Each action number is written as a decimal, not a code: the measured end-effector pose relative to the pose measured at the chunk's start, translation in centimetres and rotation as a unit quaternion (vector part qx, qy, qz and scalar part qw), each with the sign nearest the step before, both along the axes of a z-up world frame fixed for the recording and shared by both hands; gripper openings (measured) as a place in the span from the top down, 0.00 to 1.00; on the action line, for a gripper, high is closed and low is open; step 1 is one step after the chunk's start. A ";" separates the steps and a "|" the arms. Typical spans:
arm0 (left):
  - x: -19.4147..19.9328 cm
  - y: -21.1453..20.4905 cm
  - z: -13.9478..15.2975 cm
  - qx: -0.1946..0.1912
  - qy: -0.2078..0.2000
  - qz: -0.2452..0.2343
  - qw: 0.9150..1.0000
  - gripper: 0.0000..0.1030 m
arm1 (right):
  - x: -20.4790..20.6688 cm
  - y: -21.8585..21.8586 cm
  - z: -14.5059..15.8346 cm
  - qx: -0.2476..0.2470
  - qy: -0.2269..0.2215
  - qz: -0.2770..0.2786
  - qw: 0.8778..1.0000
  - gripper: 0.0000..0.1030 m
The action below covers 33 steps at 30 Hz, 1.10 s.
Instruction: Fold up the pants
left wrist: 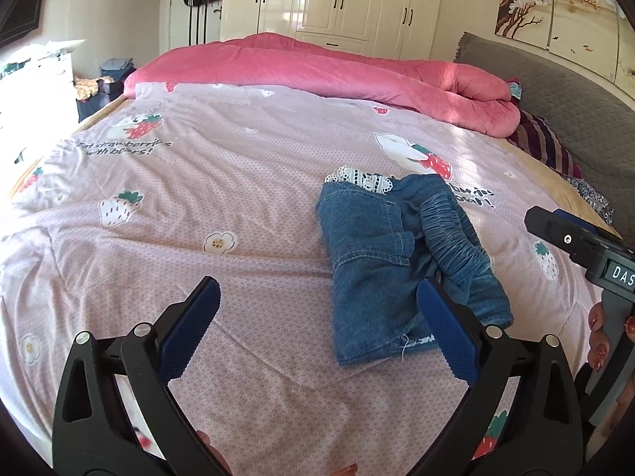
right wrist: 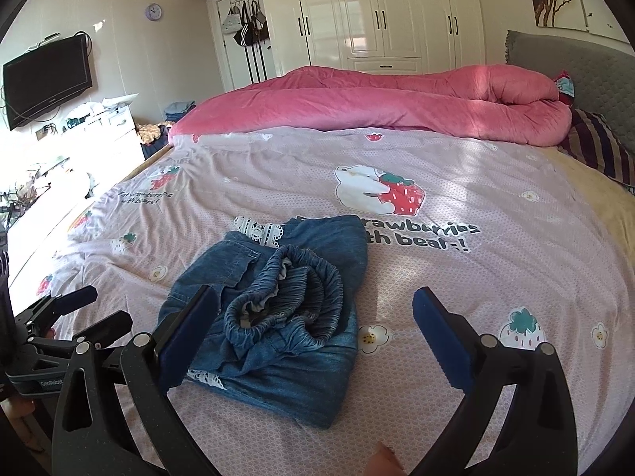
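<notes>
The blue denim pants (right wrist: 274,317), with a gathered elastic waistband and white lace trim, lie folded into a compact bundle on the pink strawberry-print bedsheet (left wrist: 198,182). The left gripper (left wrist: 317,329) hovers with its black arms and blue pads spread apart, empty; the bundle sits ahead, by its right finger. The right gripper (right wrist: 315,335) is also spread wide and empty, the bundle just ahead, toward its left finger.
</notes>
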<state>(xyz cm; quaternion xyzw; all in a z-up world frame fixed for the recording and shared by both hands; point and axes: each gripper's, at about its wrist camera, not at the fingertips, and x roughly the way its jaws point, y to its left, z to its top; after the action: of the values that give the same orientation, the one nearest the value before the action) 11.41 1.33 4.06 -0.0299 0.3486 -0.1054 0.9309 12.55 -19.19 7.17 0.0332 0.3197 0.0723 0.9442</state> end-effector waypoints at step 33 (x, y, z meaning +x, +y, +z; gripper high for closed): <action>-7.0 -0.8 -1.6 0.025 -0.007 -0.004 1.000 0.09 | -9.0 -1.5 -3.0 -0.005 0.012 -0.001 1.000 0.04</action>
<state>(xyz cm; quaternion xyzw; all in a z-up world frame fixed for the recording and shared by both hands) 4.40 0.57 2.50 -0.0043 0.3452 -0.1010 0.9331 3.55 -20.68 4.13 0.0298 0.3317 0.0696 0.9403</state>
